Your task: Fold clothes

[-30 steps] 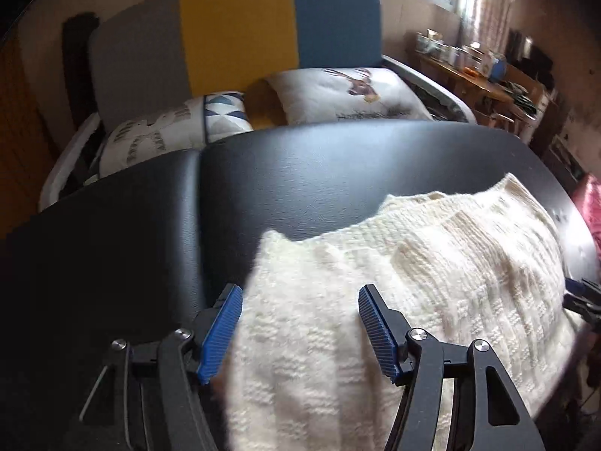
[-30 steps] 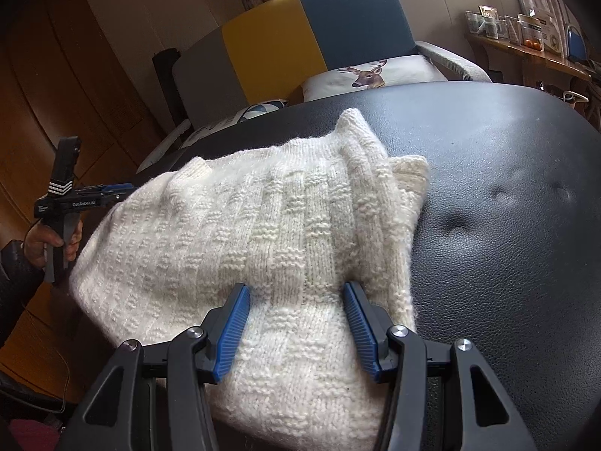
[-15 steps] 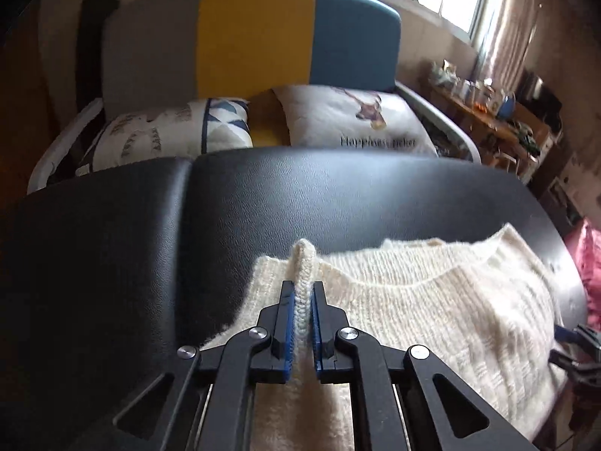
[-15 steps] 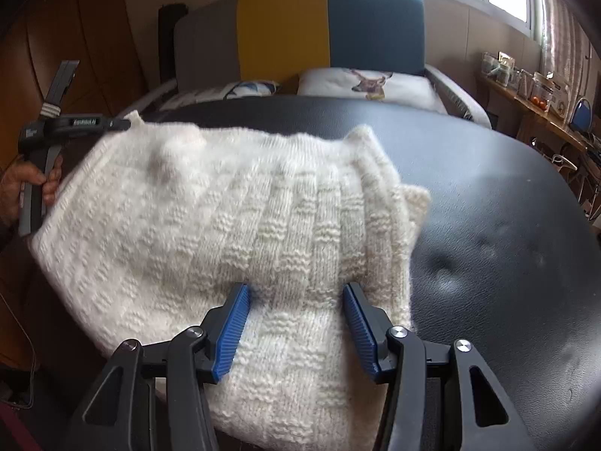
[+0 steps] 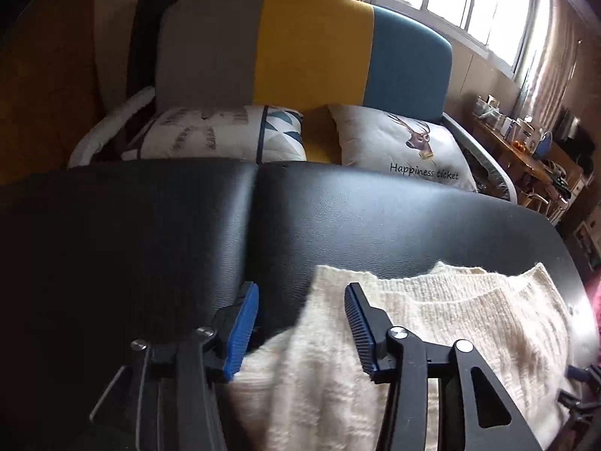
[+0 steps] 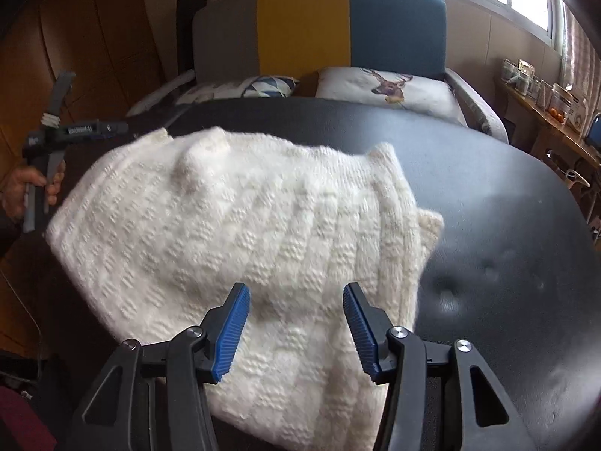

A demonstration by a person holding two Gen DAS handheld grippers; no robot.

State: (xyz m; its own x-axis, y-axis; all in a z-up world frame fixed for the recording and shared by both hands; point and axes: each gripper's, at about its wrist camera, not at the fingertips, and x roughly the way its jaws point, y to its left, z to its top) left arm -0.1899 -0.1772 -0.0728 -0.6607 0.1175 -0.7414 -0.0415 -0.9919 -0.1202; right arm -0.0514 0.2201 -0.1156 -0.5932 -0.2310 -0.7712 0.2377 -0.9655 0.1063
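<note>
Left wrist view: left gripper (image 5: 302, 310), jaws spread wide and holding nothing; blue ribbed pads, one pad (image 5: 243, 332) over bare upholstery, the other over knit. Cream knitted sweater (image 5: 432, 338) lies on the black padded surface (image 5: 338, 225), starting between the jaws and running off to the right and near; its far-left corner sits just ahead of the right-hand pad. A sliver of the other tool shows at the right edge. Beyond the far edge: a sofa (image 5: 311, 49) backed in grey, yellow and teal panels; a geometric-print cushion (image 5: 225, 137); a deer cushion (image 5: 409, 146) lettered "Happiness ticket". Right wrist view: right gripper (image 6: 296, 327), jaws likewise wide apart and empty, poised above the near part of the sweater (image 6: 240, 233). The garment's long axis runs from the near right, under these jaws, to the far left, where the left gripper (image 6: 75, 131) stands at its far-left corner, held by the left hand (image 6: 26, 188); a label on that tool's body carries white lettering too blurred to read. Judgement: the right gripper is nearer the bulk of the cloth, the left nearer the corner; the next grasp likely depends on each closing on the edge directly ahead.
</note>
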